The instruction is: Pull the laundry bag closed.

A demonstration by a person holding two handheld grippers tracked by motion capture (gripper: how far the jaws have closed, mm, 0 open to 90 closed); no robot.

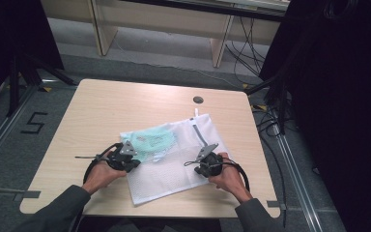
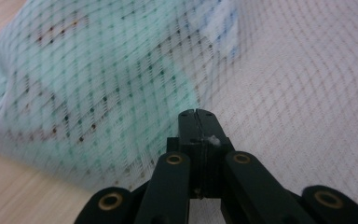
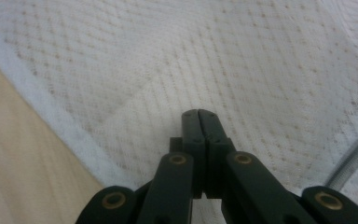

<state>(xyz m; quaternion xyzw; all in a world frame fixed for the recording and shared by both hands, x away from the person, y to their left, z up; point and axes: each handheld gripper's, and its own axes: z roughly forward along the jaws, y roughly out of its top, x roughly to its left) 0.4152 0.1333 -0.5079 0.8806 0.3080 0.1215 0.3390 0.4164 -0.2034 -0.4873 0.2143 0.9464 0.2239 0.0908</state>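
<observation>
mesh bag [image 1: 174, 159]: white, flat mid-table [image 1: 101, 111], pale green garment [image 1: 150, 141] blurred inside | left gripper [image 2: 196, 112] jaws closed | right gripper [image 3: 199, 112] jaws closed | any pinched mesh unclear

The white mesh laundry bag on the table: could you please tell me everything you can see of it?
The mesh laundry bag is white, see-through netting with a stitched border and a grey zipper along its far right side. It lies flat and slightly crumpled on the wooden table, near the front edge. A mint-green cloth shows through its far left part. The left tongs and right tongs are both closed, with their tips at the netting; whether they pinch it I cannot tell.
</observation>
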